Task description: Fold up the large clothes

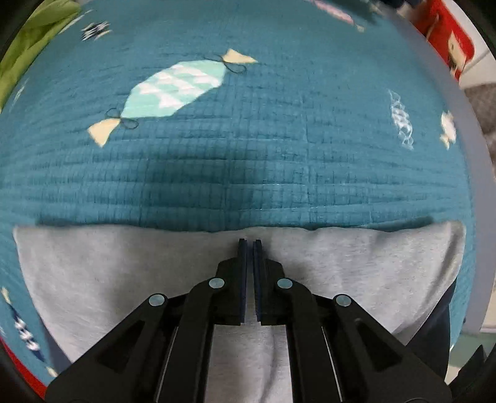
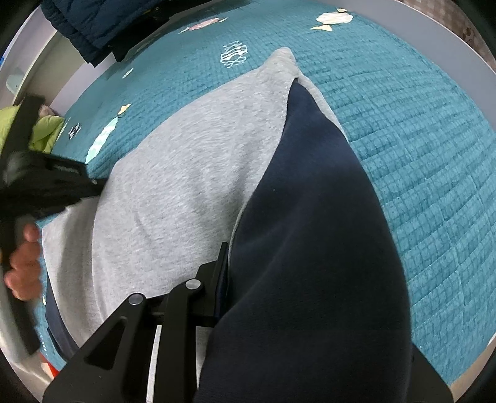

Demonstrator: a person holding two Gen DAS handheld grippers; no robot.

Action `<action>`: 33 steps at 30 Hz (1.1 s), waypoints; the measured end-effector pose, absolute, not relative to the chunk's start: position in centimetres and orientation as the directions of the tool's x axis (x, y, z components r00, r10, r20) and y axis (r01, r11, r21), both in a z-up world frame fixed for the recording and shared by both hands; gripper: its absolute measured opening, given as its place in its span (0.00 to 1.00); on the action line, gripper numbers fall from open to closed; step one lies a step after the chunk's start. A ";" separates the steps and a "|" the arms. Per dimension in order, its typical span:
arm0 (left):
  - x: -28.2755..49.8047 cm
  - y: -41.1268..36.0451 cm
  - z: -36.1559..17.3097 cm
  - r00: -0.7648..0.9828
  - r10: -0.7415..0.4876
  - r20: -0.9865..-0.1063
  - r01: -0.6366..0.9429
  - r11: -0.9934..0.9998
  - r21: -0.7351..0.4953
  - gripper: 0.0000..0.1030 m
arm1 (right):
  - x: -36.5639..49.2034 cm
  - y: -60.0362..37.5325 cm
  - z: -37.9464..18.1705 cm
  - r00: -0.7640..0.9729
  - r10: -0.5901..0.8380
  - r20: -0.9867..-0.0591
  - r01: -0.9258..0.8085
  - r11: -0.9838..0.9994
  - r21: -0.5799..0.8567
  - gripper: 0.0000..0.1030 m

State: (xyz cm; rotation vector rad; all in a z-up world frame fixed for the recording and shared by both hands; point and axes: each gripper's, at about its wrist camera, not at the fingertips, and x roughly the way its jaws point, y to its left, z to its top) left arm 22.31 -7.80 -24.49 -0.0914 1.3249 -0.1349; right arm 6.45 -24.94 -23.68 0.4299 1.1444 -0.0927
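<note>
A grey and navy garment (image 1: pixel 124 279) lies on a teal quilted bedspread (image 1: pixel 248 139). In the left wrist view my left gripper (image 1: pixel 250 245) hovers over the grey cloth near its far edge, jaws nearly closed with a thin gap and nothing between them. In the right wrist view the garment's grey part (image 2: pixel 186 173) lies left and a navy part (image 2: pixel 310 248) drapes over my right gripper (image 2: pixel 228 251). Only its left finger (image 2: pixel 221 266) shows. The navy cloth hides the other finger. The left gripper's body (image 2: pixel 46 186) and a hand show at the left.
The bedspread has candy prints (image 1: pixel 173 90). A green cloth (image 1: pixel 31 46) lies at the far left corner. A dark blue jacket (image 2: pixel 102 21) lies at the bed's far edge. A grey bed frame (image 1: pixel 458 108) borders the right side. A red box (image 1: pixel 449 34) stands beyond it.
</note>
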 end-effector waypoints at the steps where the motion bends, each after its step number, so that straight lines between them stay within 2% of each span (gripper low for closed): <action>1: 21.5 -7.8 -24.5 0.243 -0.155 -0.957 0.071 0.987 -0.142 0.05 | 6.5 -24.9 -23.7 0.419 0.149 -0.896 0.288 0.914 0.286 0.24; 3: 19.0 -7.5 -24.1 0.258 -0.167 -0.952 0.091 0.985 -0.148 0.05 | 6.7 -24.9 -23.7 0.410 0.148 -0.900 0.280 0.919 0.278 0.24; 6: 15.0 -6.6 -23.9 0.230 -0.239 -0.944 0.089 0.971 -0.224 0.05 | 7.0 -25.0 -23.6 0.395 0.149 -0.906 0.280 0.920 0.273 0.24; 9: 10.9 -6.0 -23.8 0.249 -0.254 -0.935 0.116 0.966 -0.231 0.05 | 6.9 -25.1 -23.6 0.398 0.157 -0.904 0.283 0.916 0.284 0.24; 13: 6.7 -5.5 -23.5 0.248 -0.264 -0.932 0.124 0.963 -0.239 0.05 | 6.5 -25.8 -23.8 0.416 0.199 -0.887 0.298 0.892 0.339 0.24; 16: 4.5 -5.0 -24.3 0.203 -0.297 -0.933 0.110 0.954 -0.279 0.05 | 5.8 -26.6 -23.5 0.431 0.248 -0.867 0.319 0.857 0.404 0.19; 18: 3.3 -5.2 -24.4 0.244 -0.292 -0.925 0.151 0.953 -0.261 0.04 | 5.4 -26.6 -22.6 0.455 0.266 -0.850 0.303 0.851 0.429 0.18; 26: 3.0 -4.8 -25.1 0.269 -0.295 -0.917 0.148 0.953 -0.264 0.05 | 3.4 -22.6 -14.9 0.541 0.455 -0.707 0.107 0.797 0.595 0.17; 30: 2.7 -4.9 -25.3 0.289 -0.302 -0.908 0.158 0.951 -0.266 0.05 | 3.7 -18.6 -12.3 0.504 0.531 -0.681 -0.032 0.800 0.599 0.17; 33: 2.5 -4.4 -25.4 0.298 -0.327 -0.897 0.164 0.943 -0.290 0.05 | 4.5 -15.4 -11.6 0.457 0.553 -0.696 -0.108 0.812 0.574 0.18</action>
